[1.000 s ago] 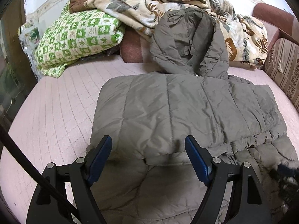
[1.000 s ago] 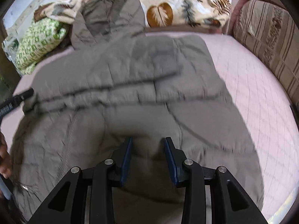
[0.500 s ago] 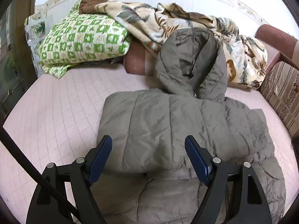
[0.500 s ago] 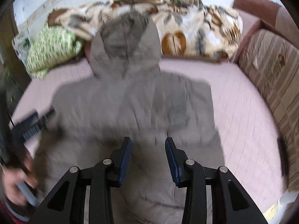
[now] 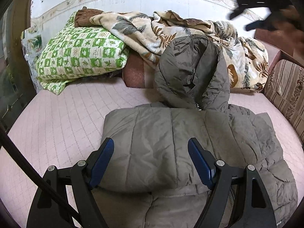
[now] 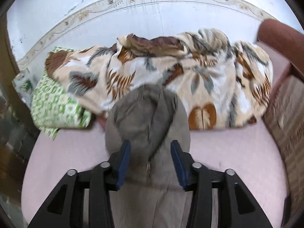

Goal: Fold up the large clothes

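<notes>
Hovering: your left tongs (image 5: pixel 151 154) spread, empty, over folded grey padded jacket (image 5: pixel 171 142) on pink bed (image 5: pixel 62 114) | right tongs (image 6: pixel 151 158) opening, empty, above hood (image 6: pixel 146 114); body shows only leftward | leaf-print blanket (image 6: pixel 209 76), green pillow (image 5: pixel 79 55), white wall (image 6: pixel 133 9) behind.

Pink quilted mattress (image 5: pixel 62 117); white tiled wall (image 6: pixel 133 19) with floral border behind; striped sofa arm (image 5: pixel 286 87) at right.
</notes>
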A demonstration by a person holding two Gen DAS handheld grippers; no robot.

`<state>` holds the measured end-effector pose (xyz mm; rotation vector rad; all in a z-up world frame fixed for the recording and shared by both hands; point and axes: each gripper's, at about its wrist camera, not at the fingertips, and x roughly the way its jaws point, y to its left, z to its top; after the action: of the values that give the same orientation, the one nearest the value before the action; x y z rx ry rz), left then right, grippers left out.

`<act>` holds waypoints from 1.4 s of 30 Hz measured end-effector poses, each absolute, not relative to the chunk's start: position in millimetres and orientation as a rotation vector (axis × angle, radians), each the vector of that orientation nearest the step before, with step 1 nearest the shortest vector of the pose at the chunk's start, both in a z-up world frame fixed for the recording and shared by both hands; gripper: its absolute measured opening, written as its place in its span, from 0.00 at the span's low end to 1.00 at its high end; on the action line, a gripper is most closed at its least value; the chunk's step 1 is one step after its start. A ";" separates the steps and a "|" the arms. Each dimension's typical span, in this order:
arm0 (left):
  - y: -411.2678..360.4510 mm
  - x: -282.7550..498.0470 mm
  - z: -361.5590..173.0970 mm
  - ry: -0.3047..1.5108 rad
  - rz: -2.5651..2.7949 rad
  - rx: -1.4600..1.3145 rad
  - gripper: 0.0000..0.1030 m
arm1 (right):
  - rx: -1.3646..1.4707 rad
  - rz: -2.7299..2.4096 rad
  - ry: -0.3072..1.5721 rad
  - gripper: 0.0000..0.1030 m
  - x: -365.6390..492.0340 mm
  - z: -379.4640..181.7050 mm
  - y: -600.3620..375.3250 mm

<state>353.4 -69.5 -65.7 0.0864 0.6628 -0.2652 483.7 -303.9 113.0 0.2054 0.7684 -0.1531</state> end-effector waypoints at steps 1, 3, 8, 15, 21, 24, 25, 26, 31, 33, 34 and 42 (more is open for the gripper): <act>-70.6 355.1 -66.0 0.662 -0.274 0.079 0.77 | 0.199 -0.148 0.772 0.62 504.0 112.8 -307.1; -73.1 358.9 -67.6 0.664 -0.293 0.066 0.77 | 0.163 -0.164 0.781 0.67 536.2 110.5 -312.1; -85.6 365.2 -76.1 0.669 -0.325 0.088 0.77 | 0.078 -0.168 0.812 0.68 602.6 91.9 -325.1; -95.8 377.1 -83.4 0.705 -0.400 0.080 0.77 | -0.005 -0.213 0.832 0.67 659.3 51.6 -345.6; -90.0 403.9 -73.1 0.725 -0.413 -0.010 0.77 | 0.008 -0.140 0.785 0.02 651.1 31.1 -352.0; -93.3 430.6 -51.5 0.717 -0.414 -0.054 0.77 | 0.019 -0.120 0.735 0.02 625.3 38.5 -350.9; -94.5 440.5 -39.7 0.702 -0.421 -0.088 0.77 | 0.020 -0.113 0.717 0.02 612.5 42.9 -350.6; -96.1 455.0 -25.0 0.697 -0.436 -0.141 0.77 | 0.022 -0.102 0.703 0.02 603.4 46.1 -350.3; -114.0 499.4 19.6 0.666 -0.451 -0.274 0.68 | 0.007 -0.058 0.649 0.01 547.9 60.9 -347.8; -126.1 510.2 26.1 0.691 -0.474 -0.290 0.47 | -0.004 -0.044 0.627 0.01 525.4 66.2 -346.1; -128.8 513.4 26.3 0.715 -0.484 -0.309 0.38 | -0.002 -0.028 0.618 0.01 514.2 68.0 -344.0; -118.1 464.4 15.3 0.737 -0.539 -0.383 0.38 | -0.025 0.054 0.574 0.01 414.4 74.8 -321.2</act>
<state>464.4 -118.1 15.3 -0.3832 0.7375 -0.5389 414.4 -321.2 74.8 -0.0252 0.5740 0.0542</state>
